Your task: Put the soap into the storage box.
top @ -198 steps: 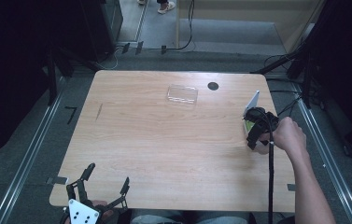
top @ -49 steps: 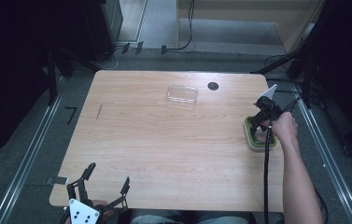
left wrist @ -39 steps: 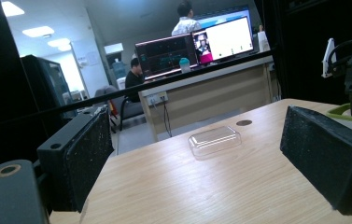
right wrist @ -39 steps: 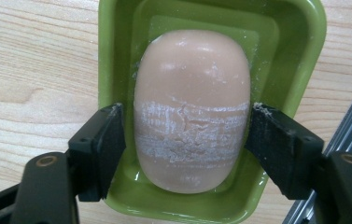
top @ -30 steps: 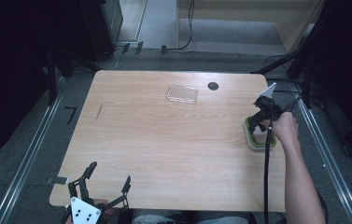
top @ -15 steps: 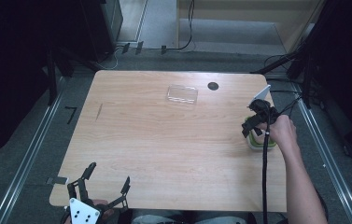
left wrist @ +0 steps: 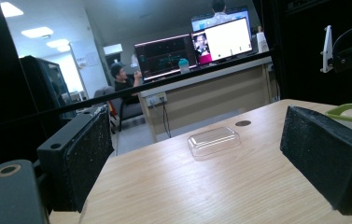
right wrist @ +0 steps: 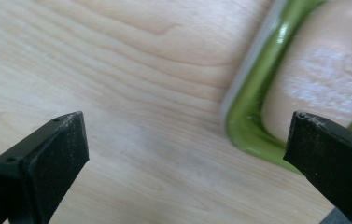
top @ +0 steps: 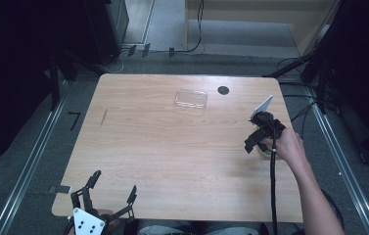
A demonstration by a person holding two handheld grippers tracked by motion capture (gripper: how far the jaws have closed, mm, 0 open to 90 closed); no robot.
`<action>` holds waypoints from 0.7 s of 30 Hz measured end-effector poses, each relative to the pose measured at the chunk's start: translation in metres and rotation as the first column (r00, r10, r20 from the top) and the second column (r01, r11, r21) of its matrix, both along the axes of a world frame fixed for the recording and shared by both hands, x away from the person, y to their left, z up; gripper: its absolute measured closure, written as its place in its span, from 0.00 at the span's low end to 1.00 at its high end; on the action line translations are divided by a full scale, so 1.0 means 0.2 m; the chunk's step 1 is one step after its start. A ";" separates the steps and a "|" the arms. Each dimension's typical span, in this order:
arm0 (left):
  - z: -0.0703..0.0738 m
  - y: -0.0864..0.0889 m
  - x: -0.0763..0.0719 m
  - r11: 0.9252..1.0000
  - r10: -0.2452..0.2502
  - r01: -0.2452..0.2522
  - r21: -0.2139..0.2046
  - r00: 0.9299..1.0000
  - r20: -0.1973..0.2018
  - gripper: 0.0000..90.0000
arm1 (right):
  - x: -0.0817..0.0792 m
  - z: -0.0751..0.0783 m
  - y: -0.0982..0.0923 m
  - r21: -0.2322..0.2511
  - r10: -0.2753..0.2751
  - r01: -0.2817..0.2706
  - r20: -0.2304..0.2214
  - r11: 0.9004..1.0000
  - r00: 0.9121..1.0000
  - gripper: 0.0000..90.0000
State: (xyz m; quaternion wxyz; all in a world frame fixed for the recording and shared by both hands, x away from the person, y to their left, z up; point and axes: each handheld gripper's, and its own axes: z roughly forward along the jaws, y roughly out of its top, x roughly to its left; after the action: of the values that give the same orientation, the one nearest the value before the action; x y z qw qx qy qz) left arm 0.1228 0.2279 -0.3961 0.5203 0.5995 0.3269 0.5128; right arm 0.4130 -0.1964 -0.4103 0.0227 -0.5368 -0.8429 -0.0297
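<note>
Two grippers, left to right: your left gripper (top: 107, 192) rests at the table's (top: 172, 147) near edge, jaws spread wide, holding nothing. The clear lid (top: 191, 98) lies near the far edge. Your right gripper (top: 251, 145), jaws just opened wide and empty, hovers beside the green-rimmed container (right wrist: 253, 107) near the right edge.

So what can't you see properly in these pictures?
- Green-rimmed container: the high view has the right hand and right hand-held gripper covering most of it; the right gripper view cuts it off at the edge, so its whole shape is unclear.
- What fills it: a blurred pale surface in the right gripper view.
- Clear lid: too small in the high view to tell its depth.
</note>
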 end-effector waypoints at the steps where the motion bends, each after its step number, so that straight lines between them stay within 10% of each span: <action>1: 0.00 0.00 0.00 1.000 0.000 0.000 0.000 1.000 0.000 0.11 | -0.01 0.00 0.01 0.001 0.013 -0.013 0.003 1.000 1.000 0.00; 21: 0.00 0.00 0.00 1.000 -0.001 0.001 0.004 1.000 -0.001 0.11 | -0.24 -0.05 0.18 -0.023 0.167 -0.167 -0.003 0.986 0.986 0.00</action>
State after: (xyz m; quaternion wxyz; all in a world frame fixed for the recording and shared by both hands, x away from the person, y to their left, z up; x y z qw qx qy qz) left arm 0.1229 0.2273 -0.3961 0.5194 0.6008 0.3258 0.5129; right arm 0.3655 -0.1603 -0.4210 0.0196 -0.4644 -0.8853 -0.0176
